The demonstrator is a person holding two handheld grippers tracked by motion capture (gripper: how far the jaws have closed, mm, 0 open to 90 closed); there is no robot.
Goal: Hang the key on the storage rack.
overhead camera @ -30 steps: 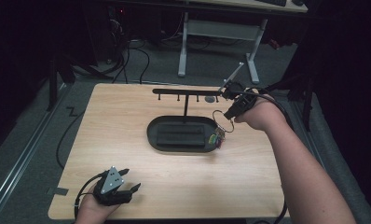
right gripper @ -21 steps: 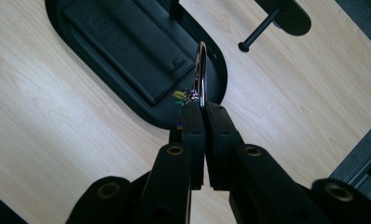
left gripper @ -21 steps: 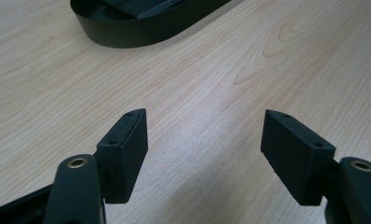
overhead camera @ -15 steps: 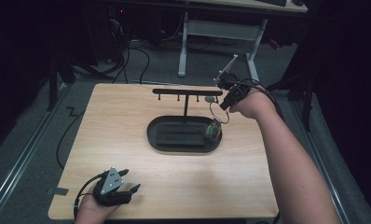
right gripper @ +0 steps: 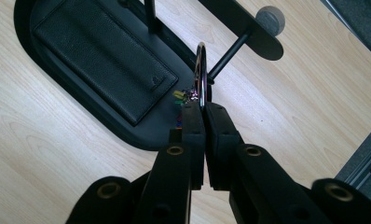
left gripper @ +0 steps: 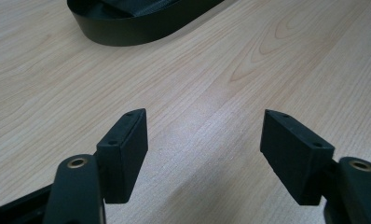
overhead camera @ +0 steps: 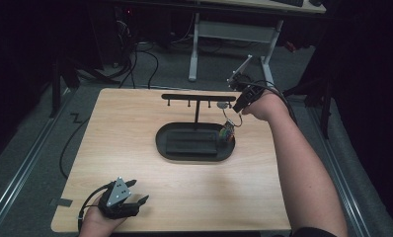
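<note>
A black T-shaped hanger stand (overhead camera: 194,97) with short pegs rises from a black oval tray (overhead camera: 165,148). My right gripper (overhead camera: 239,106) is at the bar's right end, shut on a metal key ring (overhead camera: 229,121) with small coloured tags (overhead camera: 226,133) hanging over the tray's right end. In the right gripper view, the ring (right gripper: 200,70) stands upright above the closed gripper (right gripper: 203,109), right at the tip of the end peg (right gripper: 228,53); I cannot tell whether the peg passes through it. My left gripper (overhead camera: 137,193) rests open on the table's front left, nothing between its fingers (left gripper: 123,140).
A flat black leather-like pad (right gripper: 104,56) lies inside the tray. A small grey disc (overhead camera: 223,104) sits on the wooden table behind the bar's right end. Beyond the table are a dark floor, cables and a white desk frame (overhead camera: 234,32).
My right hand has moved left and slightly down with the key ring, bringing it up to the stand's right end. The left gripper has stayed put.
</note>
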